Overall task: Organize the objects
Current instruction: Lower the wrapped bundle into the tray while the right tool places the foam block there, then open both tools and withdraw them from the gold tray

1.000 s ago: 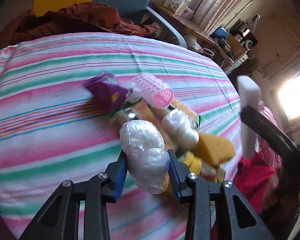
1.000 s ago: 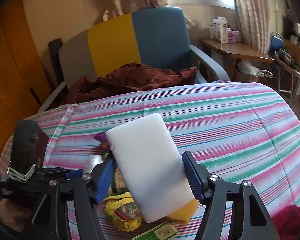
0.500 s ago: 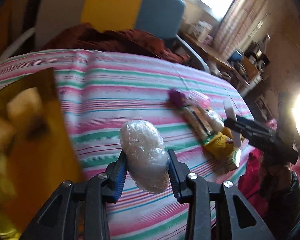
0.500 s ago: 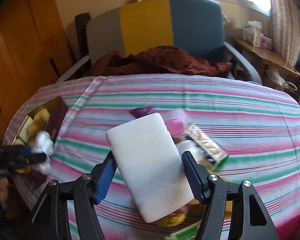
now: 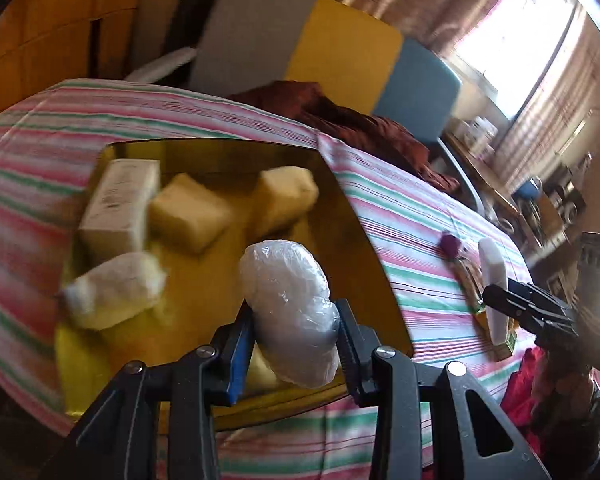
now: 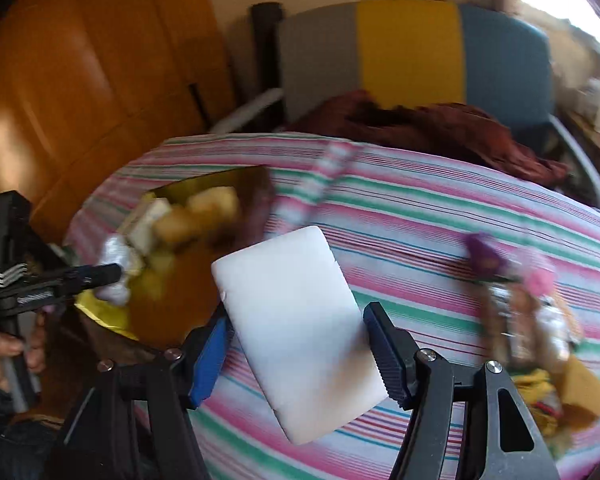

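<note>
The left gripper (image 5: 292, 340) holds a white bundle wrapped in clear plastic (image 5: 290, 312); its fingers (image 5: 238, 350) pinch the bundle from both sides, and the bundle hangs above the near part of a gold box (image 5: 356, 240). The box stands on the counter covered with a striped cloth (image 5: 412, 216). Inside the box lie a pale carton (image 5: 120, 204), two yellow sponge blocks (image 5: 190, 212) and another plastic-wrapped bundle (image 5: 114, 294) near the left wall. The right gripper (image 6: 300, 344) holds a flat white block (image 6: 296, 328), tilted, with its fingers (image 6: 210, 346) pressing on the two long edges; the block is in the air above the striped cloth, just to the right of the gold box. On the right side of the counter, well apart from the box, there is a small pile of things: a purple packet (image 6: 482, 254), a pink piece (image 6: 540, 280), a snack bar (image 6: 512, 328) and a yellow sponge (image 6: 580, 388). Behind the counter stands a chair with grey, yellow and blue parts (image 6: 412, 52), and a dark red cloth (image 6: 440, 124) lies on its seat.
</note>
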The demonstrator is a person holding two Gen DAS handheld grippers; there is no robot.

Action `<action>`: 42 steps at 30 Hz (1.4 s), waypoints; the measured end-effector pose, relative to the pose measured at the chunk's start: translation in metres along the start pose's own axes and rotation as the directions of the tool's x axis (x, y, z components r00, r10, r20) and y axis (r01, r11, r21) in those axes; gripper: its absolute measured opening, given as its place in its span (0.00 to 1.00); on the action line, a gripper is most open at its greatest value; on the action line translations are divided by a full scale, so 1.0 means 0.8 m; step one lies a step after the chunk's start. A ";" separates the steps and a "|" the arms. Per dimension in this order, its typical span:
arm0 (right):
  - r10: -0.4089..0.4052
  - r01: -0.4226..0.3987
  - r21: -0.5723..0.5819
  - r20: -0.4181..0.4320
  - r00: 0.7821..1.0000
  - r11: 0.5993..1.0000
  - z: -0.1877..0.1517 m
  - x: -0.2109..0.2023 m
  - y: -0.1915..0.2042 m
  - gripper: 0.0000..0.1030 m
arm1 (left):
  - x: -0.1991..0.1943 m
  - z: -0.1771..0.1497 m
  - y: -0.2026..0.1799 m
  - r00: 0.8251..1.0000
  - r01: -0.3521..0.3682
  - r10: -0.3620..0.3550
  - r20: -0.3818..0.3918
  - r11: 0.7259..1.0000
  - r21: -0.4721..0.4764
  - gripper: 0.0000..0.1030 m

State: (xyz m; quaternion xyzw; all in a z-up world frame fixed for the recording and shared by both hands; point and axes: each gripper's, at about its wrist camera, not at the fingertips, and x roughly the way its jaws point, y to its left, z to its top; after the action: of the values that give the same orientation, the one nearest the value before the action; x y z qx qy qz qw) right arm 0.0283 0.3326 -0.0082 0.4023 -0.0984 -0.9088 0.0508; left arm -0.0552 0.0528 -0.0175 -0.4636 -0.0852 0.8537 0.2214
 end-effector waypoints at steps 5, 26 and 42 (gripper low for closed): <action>0.075 -0.076 -0.040 -0.027 0.997 0.996 0.010 0.033 0.060 0.65 | -0.015 -0.011 0.028 1.000 -0.013 0.014 0.022 0.999 -0.035 0.37; 0.012 -0.022 -0.064 -0.149 0.989 0.998 0.096 0.183 0.123 0.93 | 0.056 0.063 0.060 0.996 -0.093 0.093 -0.002 0.994 -0.060 0.44; 0.057 -0.053 0.058 -0.072 0.996 0.997 0.058 0.125 0.100 1.00 | -0.003 -0.014 0.066 0.994 -0.101 0.103 0.021 0.991 -0.088 0.45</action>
State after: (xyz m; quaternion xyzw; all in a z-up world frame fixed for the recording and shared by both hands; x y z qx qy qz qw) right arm -0.0724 0.2439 -0.0324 0.4339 -0.1328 -0.8885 0.0680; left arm -0.0608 0.0043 -0.0407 -0.4655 -0.1011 0.8653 0.1560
